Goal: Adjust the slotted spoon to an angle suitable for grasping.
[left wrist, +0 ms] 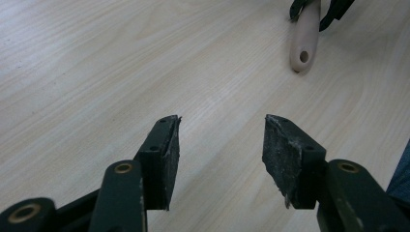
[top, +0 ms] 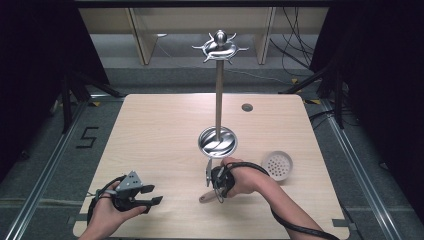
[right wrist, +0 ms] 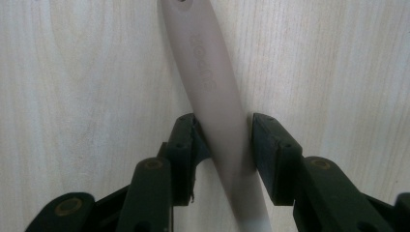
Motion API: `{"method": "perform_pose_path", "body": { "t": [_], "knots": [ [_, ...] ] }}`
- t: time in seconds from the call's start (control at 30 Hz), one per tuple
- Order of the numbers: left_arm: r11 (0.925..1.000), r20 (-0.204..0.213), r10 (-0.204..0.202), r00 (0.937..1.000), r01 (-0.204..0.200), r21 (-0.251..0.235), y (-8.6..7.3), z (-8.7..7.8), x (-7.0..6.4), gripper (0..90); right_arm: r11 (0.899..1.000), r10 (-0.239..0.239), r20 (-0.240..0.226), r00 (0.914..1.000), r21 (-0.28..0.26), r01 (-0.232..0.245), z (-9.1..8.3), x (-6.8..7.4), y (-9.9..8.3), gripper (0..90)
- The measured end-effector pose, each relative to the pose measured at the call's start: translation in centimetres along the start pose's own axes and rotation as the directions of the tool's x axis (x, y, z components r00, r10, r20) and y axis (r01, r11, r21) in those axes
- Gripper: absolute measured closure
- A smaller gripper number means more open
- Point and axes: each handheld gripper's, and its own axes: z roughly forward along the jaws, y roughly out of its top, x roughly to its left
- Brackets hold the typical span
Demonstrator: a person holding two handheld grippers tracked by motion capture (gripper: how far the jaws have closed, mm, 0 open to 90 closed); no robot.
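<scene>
Tool [right wrist: 222, 145] clamped on pale handle [right wrist: 212, 87] over wooden table [right wrist: 72, 72].

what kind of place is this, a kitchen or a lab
Most likely a lab or recording setup, not a kitchen: a bare wooden table ringed by black curtains, loose cables on the floor, and a person working a hand-held gripper in each hand.

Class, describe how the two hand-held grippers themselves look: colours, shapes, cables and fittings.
Both grippers are black. The left gripper carries a grey three-cornered plate on top, and a black cable trails from each. Their fingers are flat, worn black pads on arms with brass-coloured rivets. The right gripper has the same build. No sleeves show on the forearms.
</scene>
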Motion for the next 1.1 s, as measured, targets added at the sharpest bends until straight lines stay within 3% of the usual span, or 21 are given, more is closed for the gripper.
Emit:
{"method": "perform_pose_path", "body": {
  "t": [0.1, 0.13, 0.2, 0.23, 0.33, 0.37, 0.4, 0.43, 0.47, 0.57, 0.63, 0.7, 0.8, 0.87, 0.97, 1.0, 1.03, 1.07, 1.1],
  "knots": [
    [1.0, 0.001, -0.001, 1.0, 0.001, 0.001, 0.0, 0.0, 0.0, 46.9, 1.0, 0.003, -0.005, 1.0, 0.004, -0.003, 0.0, 0.1, 0.0, 63.5],
    [0.9999, 0.0, 0.015, 0.9999, -0.015, 0.0, 0.0, 0.0, 0.1, 46.9, 0.999, -0.04, 0.01, 0.9991, 0.018, 0.04, -0.1, -0.1, 0.1, 63.5],
    [0.9997, 0.001, 0.022, 0.9998, -0.022, 0.004, 0.0, -0.1, 0.2, 46.9, 0.999, -0.032, 0.008, 0.9995, 0.016, 0.031, -0.1, -0.1, 0.1, 63.8],
    [0.9999, 0.001, 0.003, 1.0, -0.003, -0.013, 0.0, 0.0, 0.0, 46.9, 1.0, -0.018, 0.005, 0.9998, 0.007, 0.018, -0.1, 0.0, 0.0, 63.9],
    [1.0, 0.004, -0.004, 1.0, 0.004, 0.001, 0.0, -0.1, 0.1, 46.9, 1.0, -0.011, -0.004, 0.9999, 0.004, 0.011, -0.1, 0.1, -0.1, 65.2],
    [1.0, 0.004, -0.003, 1.0, 0.003, 0.001, 0.0, -0.1, 0.1, 46.9, 0.998, -0.07, 0.025, 0.9972, 0.005, 0.07, -0.1, -0.1, -0.1, 66.3],
    [1.0, 0.003, -0.004, 1.0, 0.004, 0.001, 0.0, -0.1, 0.1, 46.9, 0.997, -0.082, 0.038, 0.996, 0.005, 0.081, 0.0, -0.1, -0.1, 67.3],
    [1.0, 0.004, -0.003, 1.0, 0.003, 0.001, 0.0, -0.1, 0.1, 46.9, 0.999, -0.043, 0.055, 0.9976, -0.006, 0.043, -0.1, 0.3, 0.1, 69.2],
    [1.0, 0.003, -0.004, 1.0, 0.004, 0.001, 0.0, -0.1, 0.1, 46.9, 1.0, -0.024, 0.034, 0.9991, -0.007, 0.025, 0.0, 0.3, 0.1, 70.3],
    [1.0, 0.004, -0.005, 1.0, 0.005, 0.0, 0.0, -0.1, 0.1, 46.9, 0.999, -0.032, 0.052, 0.9981, -0.017, 0.033, -0.1, 0.3, 0.0, 71.0],
    [0.9999, 0.002, 0.016, 0.9999, -0.016, 0.0, 0.0, -0.2, 0.2, 47.0, 0.994, -0.081, 0.082, 0.9933, -0.067, 0.087, 0.1, 0.1, 0.0, 71.0],
    [0.9999, 0.002, 0.01, 0.9999, -0.01, -0.005, 0.0, -0.1, 0.2, 47.0, 0.994, -0.073, 0.085, 0.9937, -0.078, 0.08, -0.1, 0.2, -0.1, 71.0],
    [1.0, 0.004, -0.002, 1.0, 0.002, 0.002, 0.0, -0.1, 0.1, 47.0, 0.996, 0.002, 0.107, 0.9943, -0.094, 0.008, -0.9, 0.6, -0.6, 71.0],
    [1.0, 0.003, -0.003, 1.0, 0.003, 0.001, 0.0, -0.1, 0.1, 47.0, 0.991, 0.012, 0.108, 0.9941, -0.134, 0.002, -1.4, 0.5, -0.8, 71.0],
    [1.0, 0.001, 0.008, 1.0, -0.008, 0.002, 0.0, -0.2, 0.2, 47.0, 0.981, 0.04, 0.149, 0.9881, -0.191, -0.011, -2.6, 0.4, -1.7, 71.0],
    [1.0, 0.001, 0.009, 1.0, -0.009, 0.002, 0.0, -0.1, 0.2, 47.0, 0.979, 0.071, 0.148, 0.9865, -0.199, -0.041, -2.9, 0.5, -1.9, 71.0],
    [0.9999, 0.003, -0.01, 0.9999, 0.01, -0.003, 0.0, -0.1, 0.1, 47.0, 0.976, 0.112, 0.16, 0.9807, -0.204, -0.079, -3.5, 0.7, -2.2, 71.0],
    [0.9999, 0.003, -0.01, 0.9999, 0.01, -0.003, 0.0, -0.1, 0.1, 47.0, 0.976, 0.112, 0.16, 0.9807, -0.204, -0.079, -3.5, 0.7, -2.2, 71.0],
    [1.0, 0.004, -0.009, 1.0, 0.009, -0.003, 0.0, 0.0, 0.1, 47.0, 0.967, 0.152, 0.189, 0.9701, -0.233, -0.106, -4.4, 0.7, -2.9, 71.1]
  ]
}}
